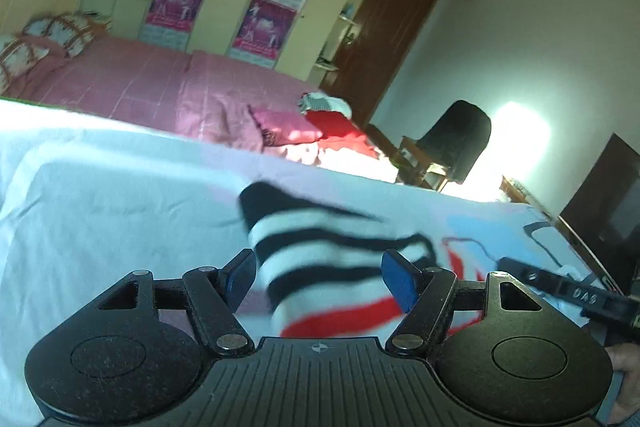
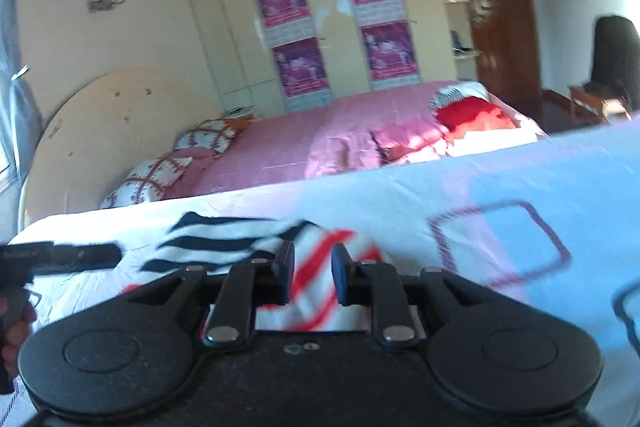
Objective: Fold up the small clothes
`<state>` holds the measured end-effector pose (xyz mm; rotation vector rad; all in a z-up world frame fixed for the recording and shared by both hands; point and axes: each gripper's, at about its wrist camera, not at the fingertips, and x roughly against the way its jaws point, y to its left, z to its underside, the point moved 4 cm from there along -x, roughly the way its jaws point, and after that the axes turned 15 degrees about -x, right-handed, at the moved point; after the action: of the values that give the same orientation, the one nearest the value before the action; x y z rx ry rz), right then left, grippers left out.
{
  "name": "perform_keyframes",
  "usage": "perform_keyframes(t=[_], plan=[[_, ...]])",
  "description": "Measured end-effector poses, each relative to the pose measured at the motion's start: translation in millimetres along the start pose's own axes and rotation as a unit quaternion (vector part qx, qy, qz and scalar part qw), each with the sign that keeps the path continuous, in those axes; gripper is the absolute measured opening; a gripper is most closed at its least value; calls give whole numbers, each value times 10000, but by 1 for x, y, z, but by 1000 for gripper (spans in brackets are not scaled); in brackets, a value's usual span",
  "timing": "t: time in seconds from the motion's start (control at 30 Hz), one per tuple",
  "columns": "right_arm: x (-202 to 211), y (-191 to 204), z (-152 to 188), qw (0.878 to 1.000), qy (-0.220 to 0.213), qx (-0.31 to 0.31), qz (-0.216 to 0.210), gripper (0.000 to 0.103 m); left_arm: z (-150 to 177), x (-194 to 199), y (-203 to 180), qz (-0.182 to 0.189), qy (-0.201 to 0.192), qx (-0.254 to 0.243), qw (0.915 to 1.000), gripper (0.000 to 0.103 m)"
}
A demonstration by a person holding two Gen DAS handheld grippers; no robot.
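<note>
Pale patterned bedsheet (image 1: 120, 195) fills the foreground, and on it lies the striped garment (image 1: 320, 259) (black, white and red bands). Left gripper (image 1: 320, 277) hangs spread wide, cloth between its blue pads but unpinched. Right gripper (image 2: 313, 273), jaws narrowly apart, grips nothing; its lettering is too blurred to read.

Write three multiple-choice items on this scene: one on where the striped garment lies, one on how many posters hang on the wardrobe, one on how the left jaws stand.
1. Where is the striped garment?
A. On the pink bed
B. On the white sheet
C. On the chair

2. How many purple posters are on the wardrobe?
A. Two
B. Four
C. Six

3. How do the jaws of the left gripper stand?
A. Wide apart
B. Pressed together
C. Out of view

Answers:
1 B: it spreads over the near white sheet.
2 B: two columns of two show.
3 A: a broad gap shows cloth between the blue pads.
</note>
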<state>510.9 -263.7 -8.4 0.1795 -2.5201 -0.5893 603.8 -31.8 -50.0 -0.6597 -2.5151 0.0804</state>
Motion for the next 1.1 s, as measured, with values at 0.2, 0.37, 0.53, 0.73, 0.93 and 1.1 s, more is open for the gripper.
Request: perform_keyframes(t=[0.2, 0.37, 0.53, 0.73, 0.93, 1.1], plan=[[-52, -8, 15, 9943, 736, 313, 698, 18, 5, -52, -23, -147, 1050, -770, 9914, 69], [-13, -6, 11, 9978, 446, 192, 453, 21, -3, -10, -30, -212, 740, -848, 9934, 69], [35, 1, 27, 9986, 452, 175, 216, 18, 18, 29, -45, 5, 653, -920, 9936, 69], [27, -6, 54, 9937, 803, 305, 713, 15, 32, 27, -48, -168, 947, -920, 9911, 69], [64, -6, 54, 9955, 780, -145, 526, 19, 38, 64, -55, 83, 845, -906, 9923, 69], [66, -12, 86, 9893, 1278, -263, 659, 19, 74, 63, -57, 178, 1230, -786, 9891, 69]])
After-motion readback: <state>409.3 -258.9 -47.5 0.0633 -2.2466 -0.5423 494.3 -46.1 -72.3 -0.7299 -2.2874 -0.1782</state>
